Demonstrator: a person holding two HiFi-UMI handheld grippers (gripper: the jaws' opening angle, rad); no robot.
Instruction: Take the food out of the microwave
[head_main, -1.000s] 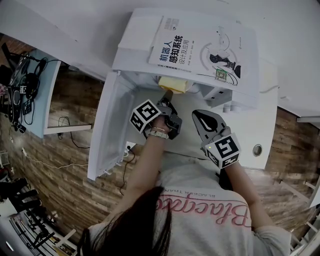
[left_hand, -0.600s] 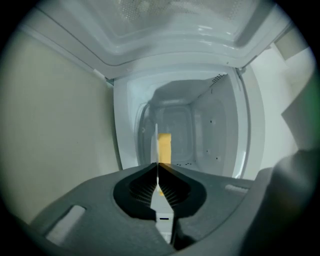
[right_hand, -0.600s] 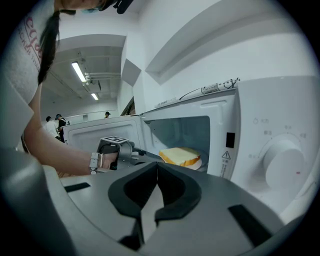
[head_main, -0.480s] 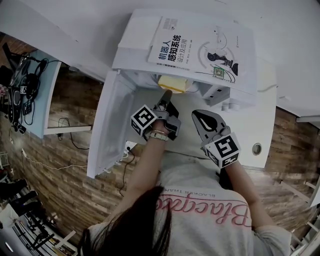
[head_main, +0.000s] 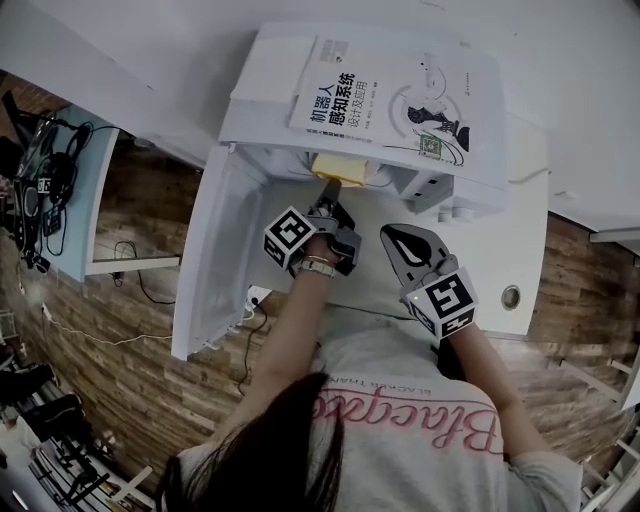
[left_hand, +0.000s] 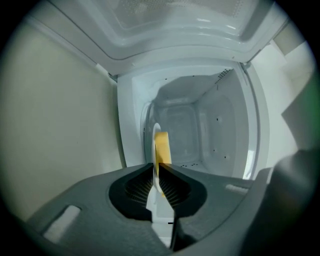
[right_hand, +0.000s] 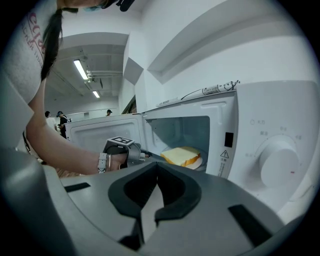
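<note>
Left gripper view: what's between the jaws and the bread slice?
Only the white plate rim, between the left gripper's opening jaws; the bread slice sits on it just beyond. Left gripper view shows it.

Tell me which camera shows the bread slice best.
The right gripper view: the bread slice lies on its plate in the open microwave, top and crust visible. The head view catches only a yellow edge under the microwave's roof. The left gripper view sees it edge-on, a thin yellow strip.
</note>
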